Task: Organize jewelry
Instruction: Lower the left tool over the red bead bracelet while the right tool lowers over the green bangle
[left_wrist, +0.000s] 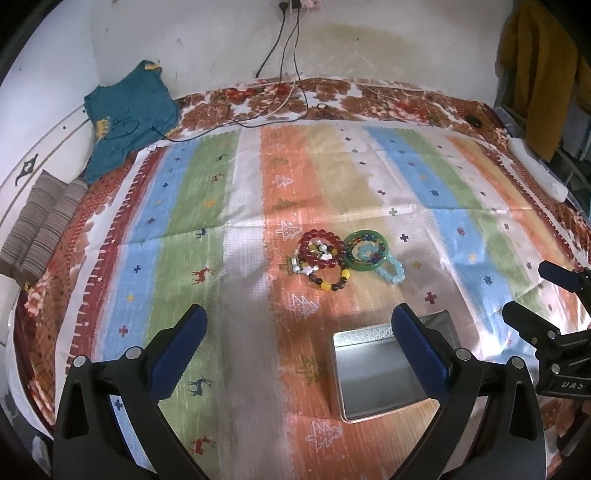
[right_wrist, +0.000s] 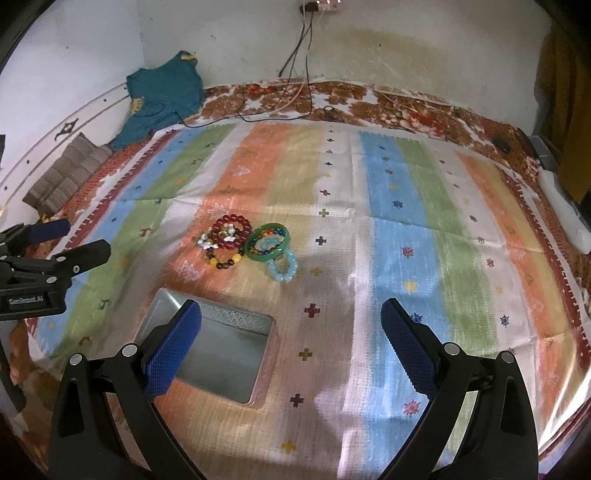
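Striped cloth (left_wrist: 207, 206) covers bed; metal tin (left_wrist: 373, 380) lies open at lower centre.
Left gripper (left_wrist: 299, 354) and right gripper (right_wrist: 291, 343) both hang above the cloth, jaws spread wide, holding nothing. Bracelet pile (left_wrist: 325, 258) sits mid-frame beyond the tin: green bangle (left_wrist: 367, 251), red beads, pale blue beads (left_wrist: 393, 271) touching.
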